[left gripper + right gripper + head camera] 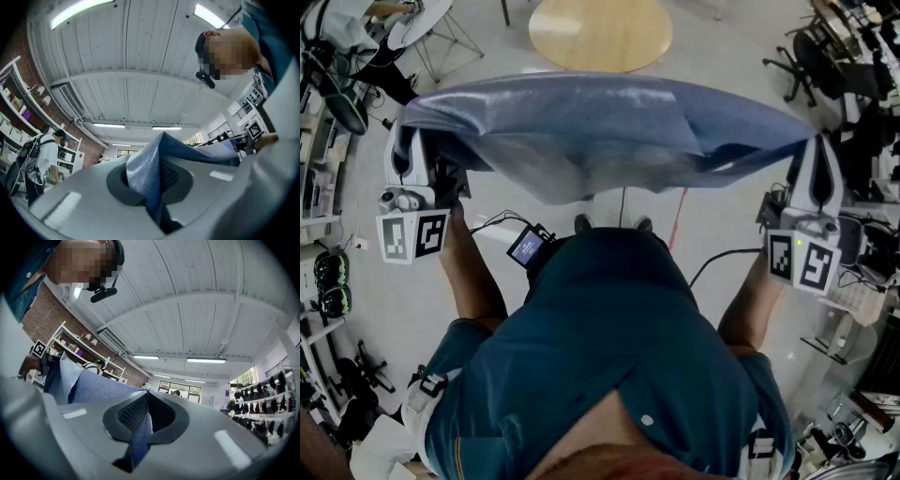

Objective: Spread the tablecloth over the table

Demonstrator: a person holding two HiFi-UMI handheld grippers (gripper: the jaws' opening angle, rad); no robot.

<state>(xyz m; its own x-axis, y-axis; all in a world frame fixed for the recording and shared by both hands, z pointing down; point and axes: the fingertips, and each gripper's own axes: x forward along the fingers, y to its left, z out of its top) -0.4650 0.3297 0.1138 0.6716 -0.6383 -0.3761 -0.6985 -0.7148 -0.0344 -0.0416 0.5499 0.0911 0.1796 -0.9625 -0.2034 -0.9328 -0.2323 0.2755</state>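
Observation:
A blue-grey tablecloth (600, 131) hangs stretched in the air between my two grippers, sagging in the middle. My left gripper (411, 141) is shut on its left corner; in the left gripper view the cloth (145, 173) is pinched between the jaws (157, 187). My right gripper (817, 155) is shut on the right corner, and the cloth (138, 432) runs down between its black pads (131, 413). The round wooden table (600, 33) stands beyond the cloth, bare, its near edge hidden behind the cloth. Both grippers point slightly upward.
A folding chair (427, 33) stands at the far left, and office chairs (811, 61) at the far right. Shelves (319, 187) line the left side. Cables (675, 220) lie on the floor by my feet. A person with a backpack (40, 159) stands by the shelves.

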